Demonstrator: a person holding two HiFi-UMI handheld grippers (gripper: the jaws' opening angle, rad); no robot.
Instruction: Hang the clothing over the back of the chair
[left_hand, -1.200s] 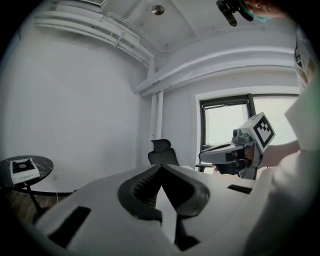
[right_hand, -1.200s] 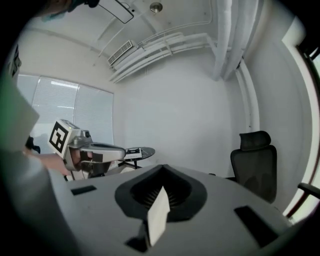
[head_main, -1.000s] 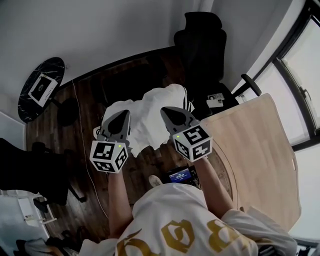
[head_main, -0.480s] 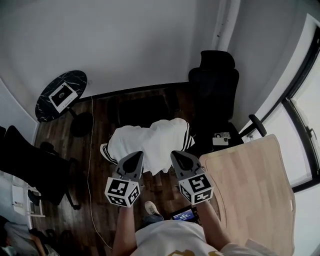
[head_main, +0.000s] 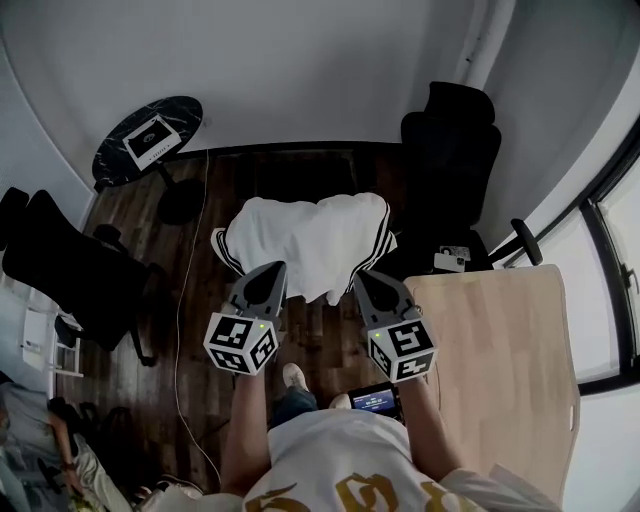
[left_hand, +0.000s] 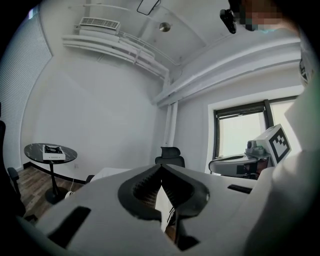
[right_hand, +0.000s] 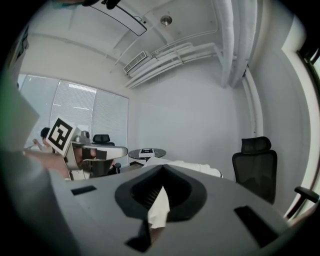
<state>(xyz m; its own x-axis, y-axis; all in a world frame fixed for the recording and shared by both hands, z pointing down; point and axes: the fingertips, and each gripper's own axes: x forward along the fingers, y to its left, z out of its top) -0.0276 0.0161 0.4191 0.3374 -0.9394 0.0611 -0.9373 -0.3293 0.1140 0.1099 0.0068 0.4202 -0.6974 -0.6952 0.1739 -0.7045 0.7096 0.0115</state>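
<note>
A white garment with black side stripes (head_main: 310, 240) hangs spread out between my two grippers, above the dark wooden floor. My left gripper (head_main: 272, 272) is shut on its near left edge, and white cloth (left_hand: 162, 205) shows between the closed jaws in the left gripper view. My right gripper (head_main: 364, 280) is shut on the near right edge, with a fold of cloth (right_hand: 159, 207) pinched in its jaws. A black high-backed office chair (head_main: 455, 150) stands to the right beyond the garment and is apart from it. The same chair (right_hand: 255, 165) shows in the right gripper view.
A light wooden table (head_main: 500, 350) is at the right, close to my right arm. A round black side table (head_main: 150, 140) with a book stands at the back left. Another black chair (head_main: 60, 270) is at the left. A cable (head_main: 185, 290) runs along the floor.
Both grippers have carried the garment along, and it now hangs flatter and wider between them. The office chair has shifted from straight behind it to its right.
</note>
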